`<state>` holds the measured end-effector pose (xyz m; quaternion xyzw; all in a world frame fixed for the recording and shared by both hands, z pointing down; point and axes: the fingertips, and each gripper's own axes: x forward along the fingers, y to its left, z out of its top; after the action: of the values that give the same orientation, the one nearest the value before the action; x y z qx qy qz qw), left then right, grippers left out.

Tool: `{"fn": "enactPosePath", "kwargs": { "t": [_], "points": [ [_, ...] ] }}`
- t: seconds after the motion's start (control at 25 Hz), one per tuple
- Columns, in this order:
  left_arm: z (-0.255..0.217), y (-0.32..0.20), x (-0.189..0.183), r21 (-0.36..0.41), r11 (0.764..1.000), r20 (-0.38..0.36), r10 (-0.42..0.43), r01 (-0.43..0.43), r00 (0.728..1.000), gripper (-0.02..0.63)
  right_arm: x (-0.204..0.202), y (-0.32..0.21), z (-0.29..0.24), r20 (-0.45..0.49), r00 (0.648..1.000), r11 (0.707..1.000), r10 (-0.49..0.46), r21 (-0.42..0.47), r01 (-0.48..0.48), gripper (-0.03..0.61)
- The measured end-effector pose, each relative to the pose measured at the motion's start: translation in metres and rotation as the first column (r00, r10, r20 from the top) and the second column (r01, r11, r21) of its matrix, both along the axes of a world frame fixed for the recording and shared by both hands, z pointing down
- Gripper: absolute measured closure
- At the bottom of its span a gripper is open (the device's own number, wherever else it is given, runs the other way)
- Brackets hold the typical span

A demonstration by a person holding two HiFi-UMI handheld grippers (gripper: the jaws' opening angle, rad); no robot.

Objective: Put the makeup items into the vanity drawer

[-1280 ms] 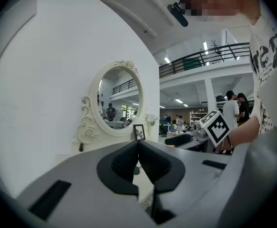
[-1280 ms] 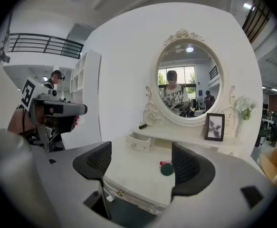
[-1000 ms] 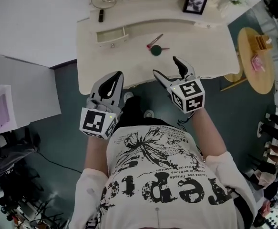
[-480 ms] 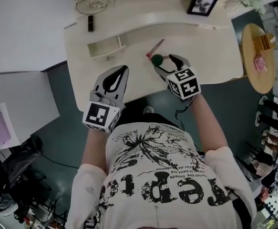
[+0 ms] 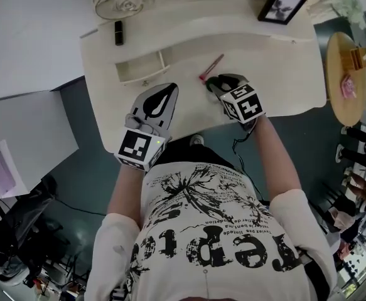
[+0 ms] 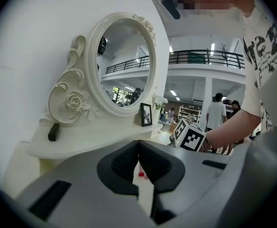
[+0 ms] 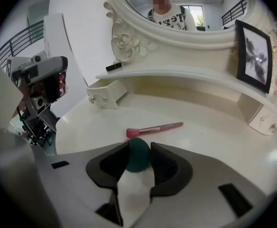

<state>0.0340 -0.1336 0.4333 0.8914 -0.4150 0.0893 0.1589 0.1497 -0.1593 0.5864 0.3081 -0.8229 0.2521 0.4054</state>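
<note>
A dark green makeup sponge (image 7: pixel 138 157) sits on the cream vanity top (image 5: pixel 277 68) between the jaws of my right gripper (image 7: pixel 139 147), which are closing and touch it on both sides. In the head view the right gripper (image 5: pixel 218 80) hides the sponge. A pink makeup brush (image 7: pixel 153 128) (image 5: pixel 212 67) lies just beyond it. The small drawer (image 5: pixel 142 68) (image 7: pixel 105 95) stands pulled open to the left. A black lipstick (image 5: pixel 118 32) (image 6: pixel 53 131) lies on the upper shelf. My left gripper (image 5: pixel 168 88) (image 6: pixel 138 144) is shut and holds nothing, hovering over the table's front part below the drawer.
An oval mirror (image 6: pixel 121 65) with a carved rose frame rises behind the shelf. A black photo frame (image 5: pixel 282 5) stands at the shelf's right end. A round wooden side table (image 5: pixel 349 74) is off to the right. People stand in the background of the left gripper view.
The right gripper has moved forward onto the green sponge and its jaws have closed in around it. The left gripper has come forward over the table edge, still shut.
</note>
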Motion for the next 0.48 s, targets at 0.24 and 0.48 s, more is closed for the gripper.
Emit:
{"fn": "enactPosePath", "kwargs": {
  "t": [0.24,0.48],
  "points": [
    [-0.001,-0.004,0.000,0.008,1.000,0.006,0.009,-0.009,1.000,0.600,0.004,-0.005,-0.003,-0.018,1.000,1.000,0.007,0.009,-0.007,0.526],
    [-0.014,-0.002,-0.006,0.037,0.999,0.002,-0.005,0.005,1.000,0.600,-0.004,-0.002,-0.029,0.065,0.998,1.000,0.005,-0.015,-0.004,0.540]
  ]
}}
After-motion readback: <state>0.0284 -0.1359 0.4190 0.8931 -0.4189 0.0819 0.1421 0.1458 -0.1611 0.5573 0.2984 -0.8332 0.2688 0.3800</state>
